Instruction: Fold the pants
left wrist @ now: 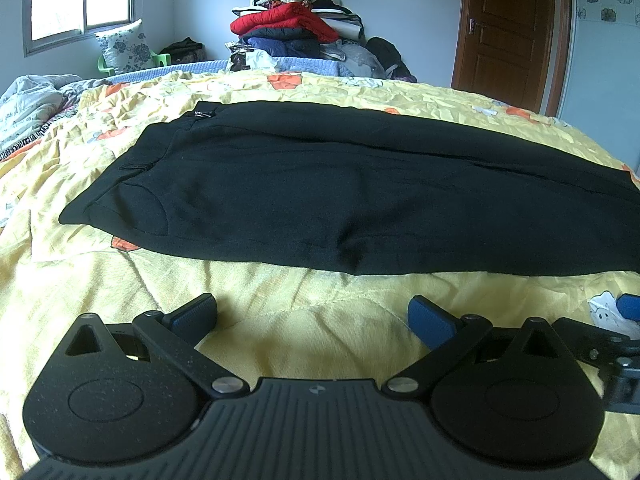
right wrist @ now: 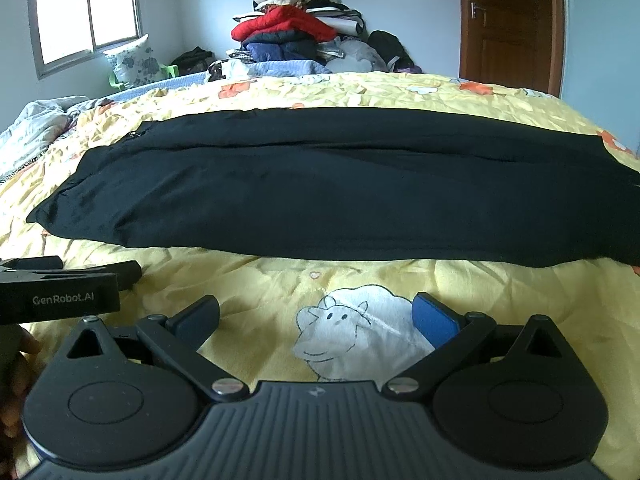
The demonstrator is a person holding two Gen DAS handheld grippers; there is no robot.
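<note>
Black pants (left wrist: 340, 192) flat on bed (left wrist: 280, 320), soft, floppy; pinch near waistband corner. Left tongs (left wrist: 312, 316), right tongs (right wrist: 316, 316) both released.

The pants (left wrist: 340, 196) lie flat on the bed (left wrist: 280, 304), ahead of both claws; the right claw (right wrist: 316, 320) sits beside the left claw (left wrist: 312, 316).
</note>
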